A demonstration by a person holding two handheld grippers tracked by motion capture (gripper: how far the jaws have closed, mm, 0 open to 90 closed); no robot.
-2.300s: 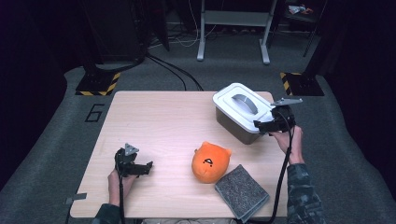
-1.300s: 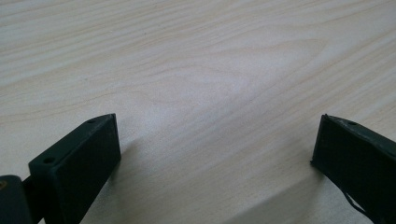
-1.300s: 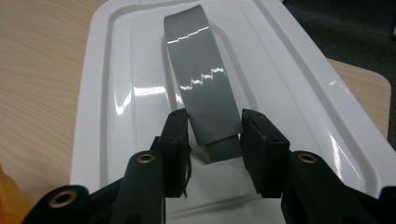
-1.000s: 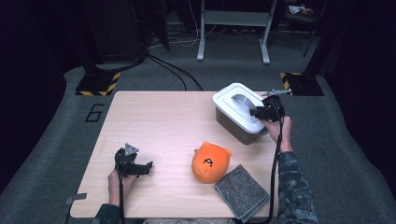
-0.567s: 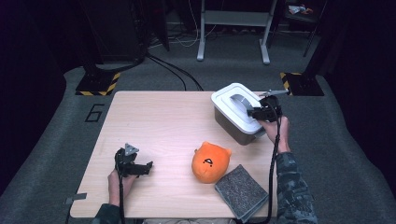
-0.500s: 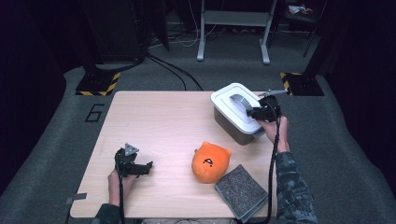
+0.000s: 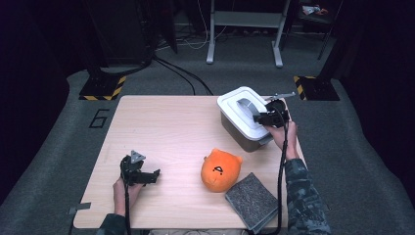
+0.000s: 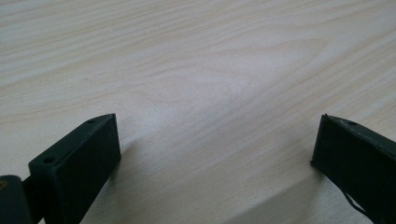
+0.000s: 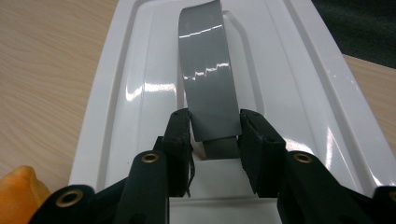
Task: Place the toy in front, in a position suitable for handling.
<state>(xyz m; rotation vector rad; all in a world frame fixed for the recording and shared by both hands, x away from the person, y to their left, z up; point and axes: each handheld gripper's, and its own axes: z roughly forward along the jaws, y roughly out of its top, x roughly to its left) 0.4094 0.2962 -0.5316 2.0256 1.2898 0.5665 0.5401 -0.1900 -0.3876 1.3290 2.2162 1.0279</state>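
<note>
Grey handle [image 9: 210, 84] of the white lid [image 9: 299, 88] sits pinched in the right gripper [image 9: 214, 135].

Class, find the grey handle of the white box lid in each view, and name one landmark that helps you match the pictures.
High view: grey handle upper right of centre, on the white lid, beside the right tongs.
Left gripper view: only bare table between the left tongs.
Right gripper view: centre, between the jaws.
Shared landmark: the orange plush.

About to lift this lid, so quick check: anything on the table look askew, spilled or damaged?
Nothing stands out. The white lid sits flat on its bin, the right gripper squarely around the grey handle. The orange plush and grey mat lie undisturbed; the mat's corner overhangs the table's near edge.
</note>
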